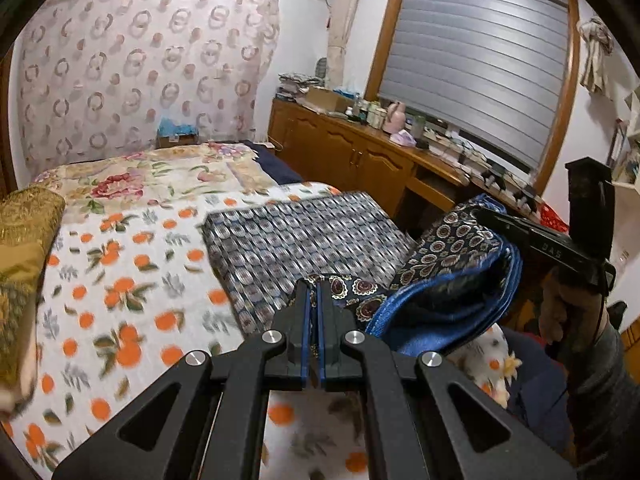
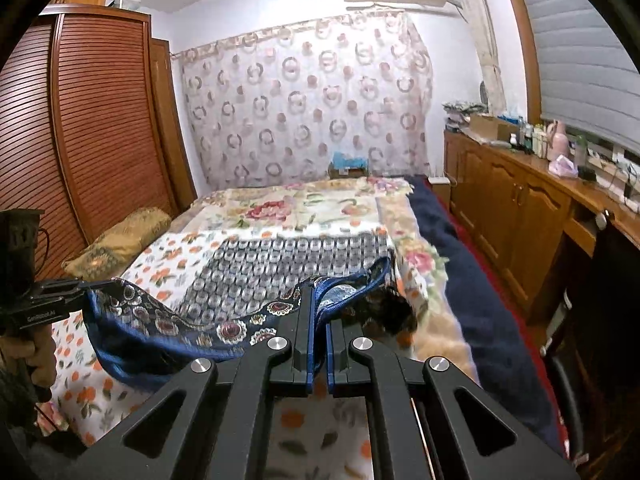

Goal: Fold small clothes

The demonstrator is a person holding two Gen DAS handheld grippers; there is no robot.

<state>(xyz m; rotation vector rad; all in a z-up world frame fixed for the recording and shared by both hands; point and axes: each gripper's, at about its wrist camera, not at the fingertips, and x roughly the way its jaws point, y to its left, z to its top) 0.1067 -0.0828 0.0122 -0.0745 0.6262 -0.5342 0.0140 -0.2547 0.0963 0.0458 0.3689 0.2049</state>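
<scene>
Above the near end of the orange-printed bed cover (image 1: 120, 288), the left gripper (image 1: 315, 292) and right gripper (image 2: 316, 300) each pinch a corner of the navy medallion-print cloth with blue lining (image 2: 160, 320), which sags left-to-right between them, near the grey patterned folded cloth (image 1: 304, 224).

Ahead of the left gripper (image 1: 314, 284) the folded grey cloth (image 1: 304, 232) lies on the bed (image 1: 120, 280). To its left the orange-print cover is bare up to the gold pillow (image 1: 24, 248). To its right, the wooden cabinet (image 1: 360, 160) closes the narrow gap beside the bed.
</scene>
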